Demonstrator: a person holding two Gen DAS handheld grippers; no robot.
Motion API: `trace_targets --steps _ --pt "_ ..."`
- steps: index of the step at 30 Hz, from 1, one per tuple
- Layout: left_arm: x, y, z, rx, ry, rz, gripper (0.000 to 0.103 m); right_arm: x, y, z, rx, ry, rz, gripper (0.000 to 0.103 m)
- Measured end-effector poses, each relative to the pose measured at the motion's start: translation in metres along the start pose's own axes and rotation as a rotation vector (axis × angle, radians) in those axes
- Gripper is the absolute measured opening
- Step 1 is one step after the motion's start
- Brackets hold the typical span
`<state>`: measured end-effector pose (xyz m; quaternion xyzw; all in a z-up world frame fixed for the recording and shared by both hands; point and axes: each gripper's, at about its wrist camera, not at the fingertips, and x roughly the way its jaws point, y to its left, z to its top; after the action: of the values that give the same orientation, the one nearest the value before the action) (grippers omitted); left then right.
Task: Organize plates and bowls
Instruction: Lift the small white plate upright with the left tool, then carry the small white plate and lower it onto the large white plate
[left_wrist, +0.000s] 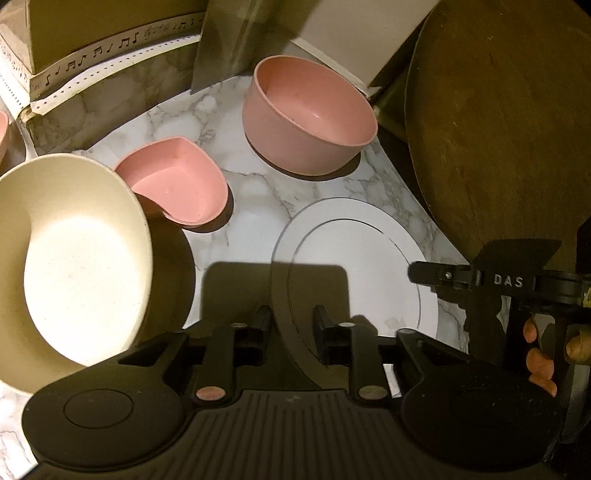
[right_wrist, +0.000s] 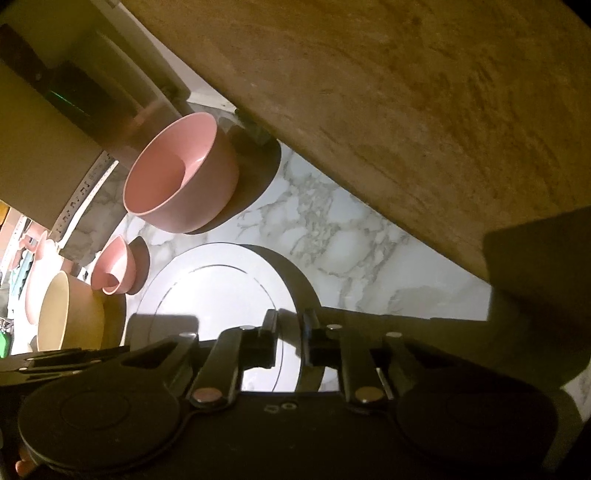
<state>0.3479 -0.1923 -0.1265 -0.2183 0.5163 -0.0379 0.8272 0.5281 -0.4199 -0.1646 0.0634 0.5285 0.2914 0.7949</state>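
Observation:
A white plate (left_wrist: 354, 258) lies on the marble counter (left_wrist: 251, 177). My left gripper (left_wrist: 291, 325) has its two fingers on either side of the plate's near rim, with a small gap. My right gripper (right_wrist: 290, 332) is narrowed on the same plate (right_wrist: 218, 284) at its right rim. A tall pink bowl (left_wrist: 306, 122) stands behind the plate, also in the right wrist view (right_wrist: 181, 173). A small pink heart-shaped dish (left_wrist: 177, 181) and a cream dish (left_wrist: 70, 266) lie to the left. The right gripper's body (left_wrist: 517, 284) shows in the left wrist view.
A round wooden board (left_wrist: 502, 122) stands close on the right and fills the top of the right wrist view (right_wrist: 406, 92). A box with music-note trim (left_wrist: 92, 55) and a grey upright panel (left_wrist: 236, 37) stand at the back. More pink dishes (right_wrist: 40, 254) lie far left.

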Motion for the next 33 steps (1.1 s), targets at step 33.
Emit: trace_targets --steps 33 --pt "-0.094 0.045 -0.025 0.08 0.017 -0.145 0.016 -0.074 0.067 -0.084 0.1 -0.112 -0.029 0.007"
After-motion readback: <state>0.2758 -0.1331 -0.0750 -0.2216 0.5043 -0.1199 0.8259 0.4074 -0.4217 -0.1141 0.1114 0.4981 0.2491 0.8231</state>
